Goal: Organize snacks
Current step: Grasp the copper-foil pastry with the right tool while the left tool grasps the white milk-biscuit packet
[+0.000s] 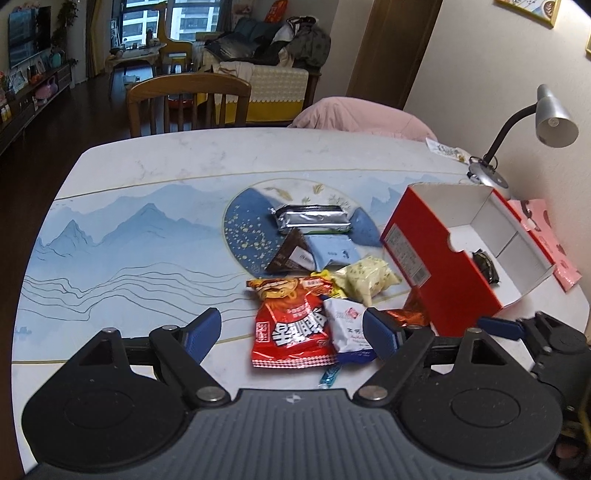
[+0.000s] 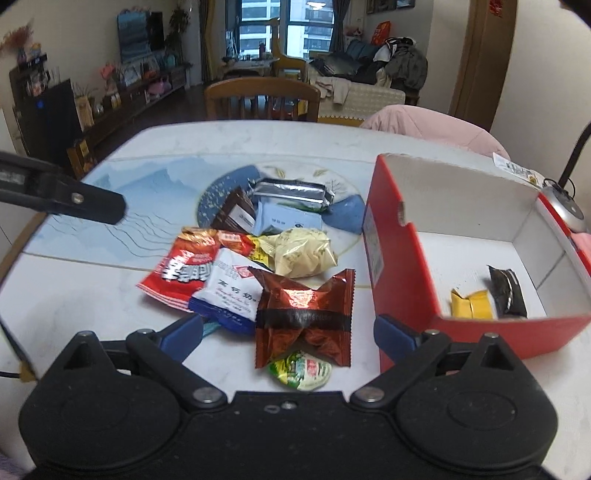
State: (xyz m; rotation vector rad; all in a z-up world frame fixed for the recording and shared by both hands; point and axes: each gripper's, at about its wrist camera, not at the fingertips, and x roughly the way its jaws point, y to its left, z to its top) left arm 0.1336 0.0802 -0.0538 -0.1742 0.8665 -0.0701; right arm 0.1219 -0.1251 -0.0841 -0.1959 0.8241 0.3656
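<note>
Right wrist: right tongs (image 2: 288, 332) spread wide, tilted down over copper packet (image 2: 304, 317)

— How's my feed looking to you?
— Dim, flat indoor light. I see daylight from the window (image 2: 284, 33) at the back; the desk lamp (image 1: 554, 118) looks unlit.
— Shadows?
— Soft, faint ones under the snack packets (image 2: 258, 266). Slight glare on the foil wrapper (image 2: 306, 306).
— Sharpness?
— Soft overall, a bit smeared. The desk (image 1: 147, 177) edge bows strongly, and my corners go black.
</note>
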